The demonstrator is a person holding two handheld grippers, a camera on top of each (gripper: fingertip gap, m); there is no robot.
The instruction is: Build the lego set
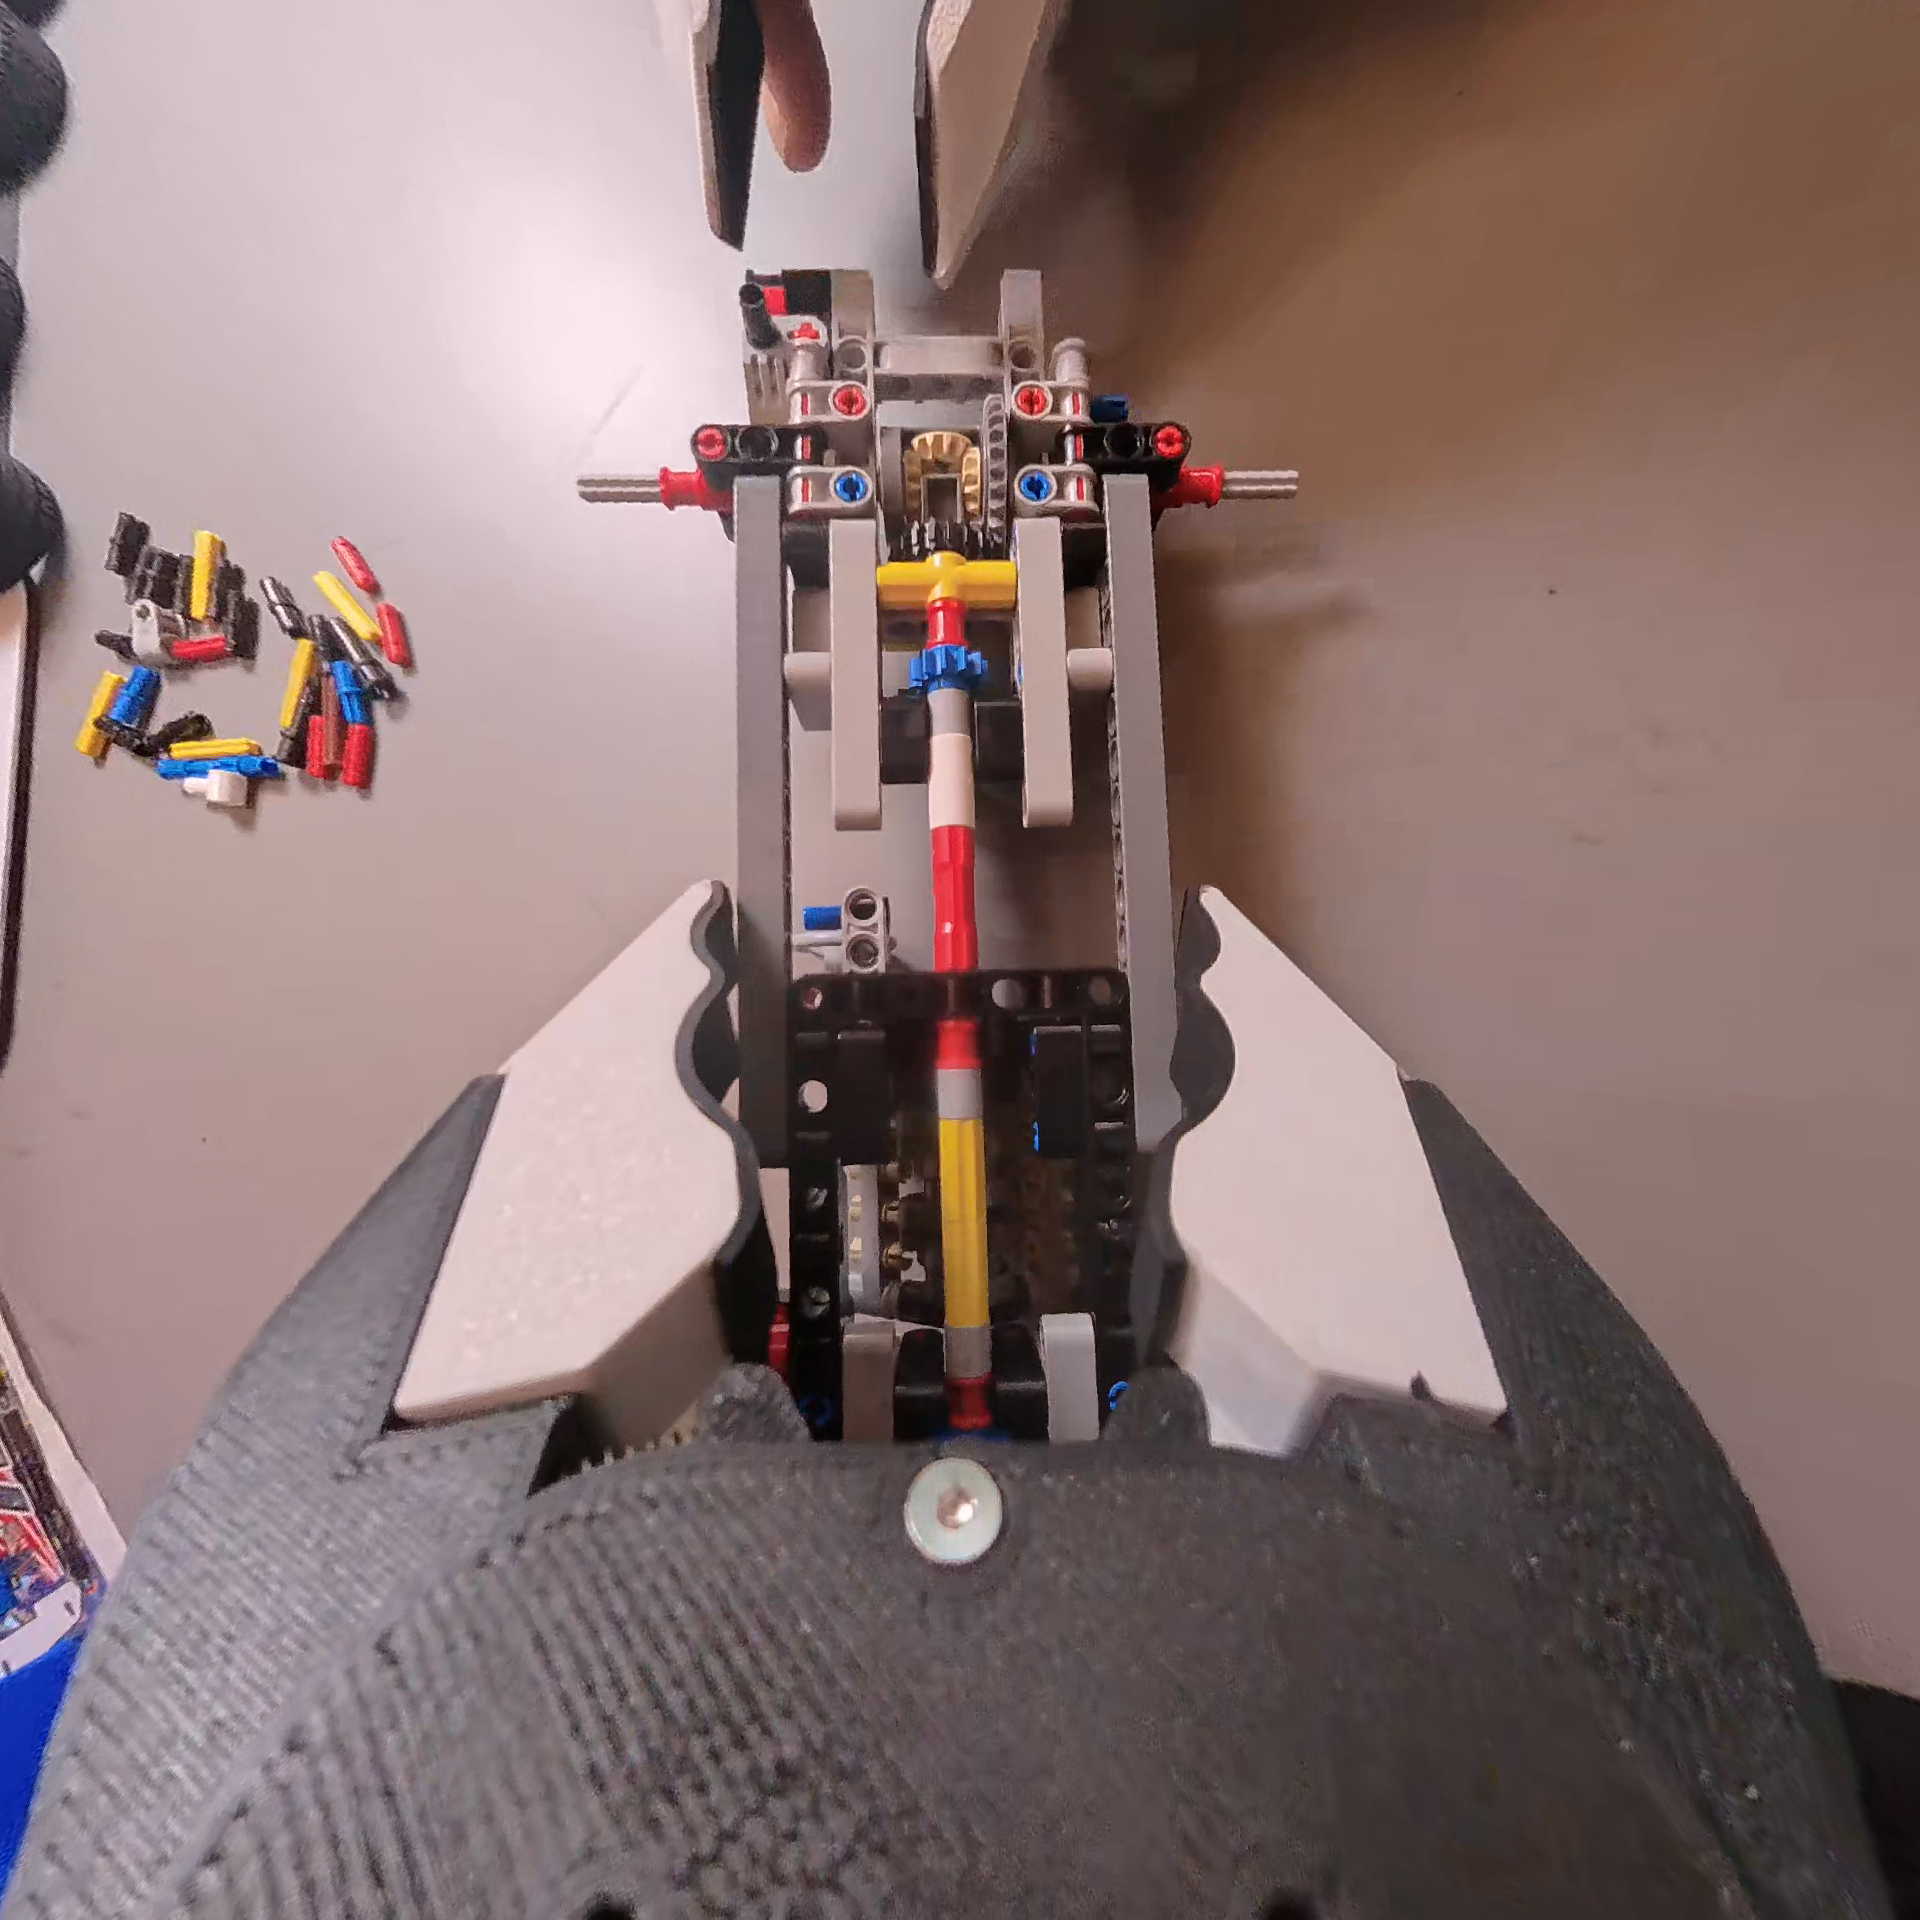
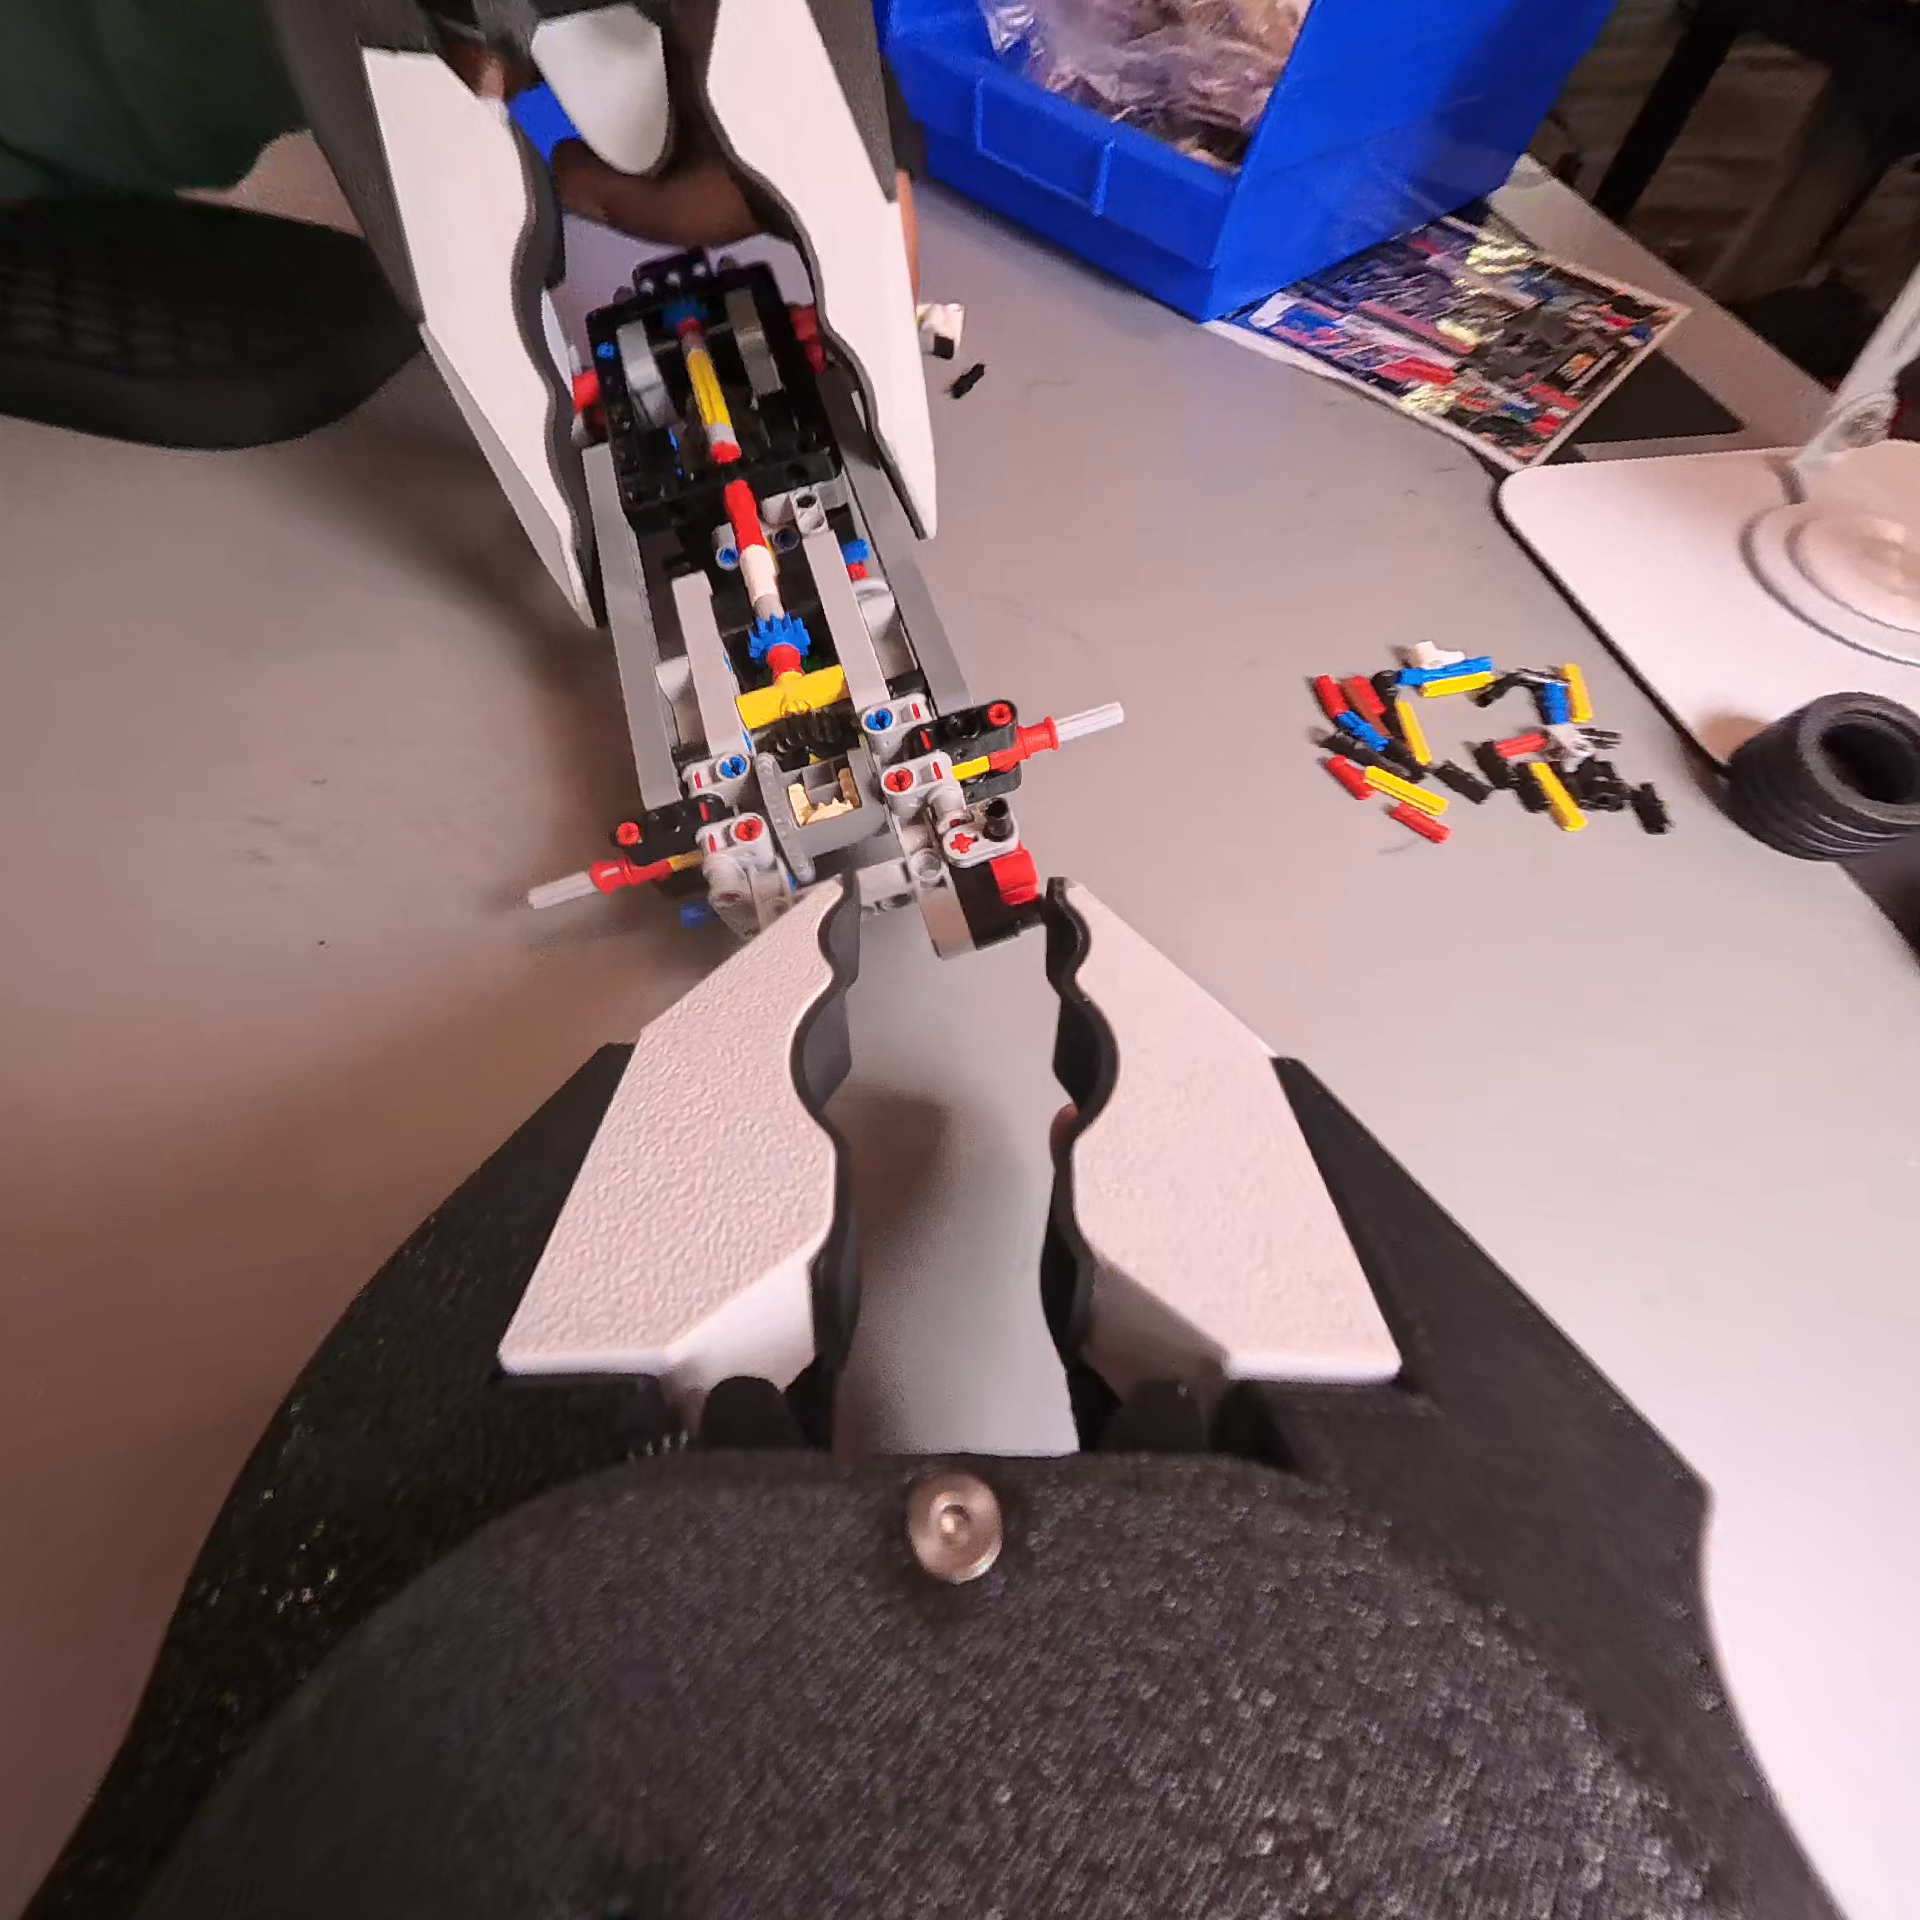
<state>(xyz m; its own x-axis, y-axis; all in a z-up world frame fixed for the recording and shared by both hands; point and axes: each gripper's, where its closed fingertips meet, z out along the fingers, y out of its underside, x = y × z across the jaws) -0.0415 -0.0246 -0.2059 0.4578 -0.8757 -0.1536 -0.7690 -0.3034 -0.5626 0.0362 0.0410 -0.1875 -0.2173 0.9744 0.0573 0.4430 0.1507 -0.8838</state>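
The left claw (image 1: 956, 914) is closed around the lego chassis (image 1: 951, 748), with one finger pressed on each long grey side beam at the black end of the model. The chassis lies on the worktop (image 1: 1558, 727) and stretches straight ahead of this claw, with the axle end farthest away. The right claw (image 2: 948, 899) stands open at that far end. Its fingertips (image 2: 821, 914) are just at the grey and red parts of the axle block, and nothing is held between them.

I think the main risk is at the axle end. The thin grey axle pins (image 2: 1086, 717) stick out on both sides, and if the right claw closes a little off centre, it can push a pin or a small connector out of place. The left claw holds only the side beams, so a hard push from the front could make the chassis slide or twist in the grip, or bend the long red and yellow shaft (image 1: 954, 862). A strong squeeze could also press the beams inward.

The worktop is smooth, pale grey and hard, so loose parts can slip easily. A pile of small pins (image 2: 1475, 743) lies to the right of the right claw, beside a stack of black tyres (image 2: 1839, 779). Farther ahead stand a blue bin (image 2: 1174, 177) and a printed instruction sheet (image 2: 1465, 332).
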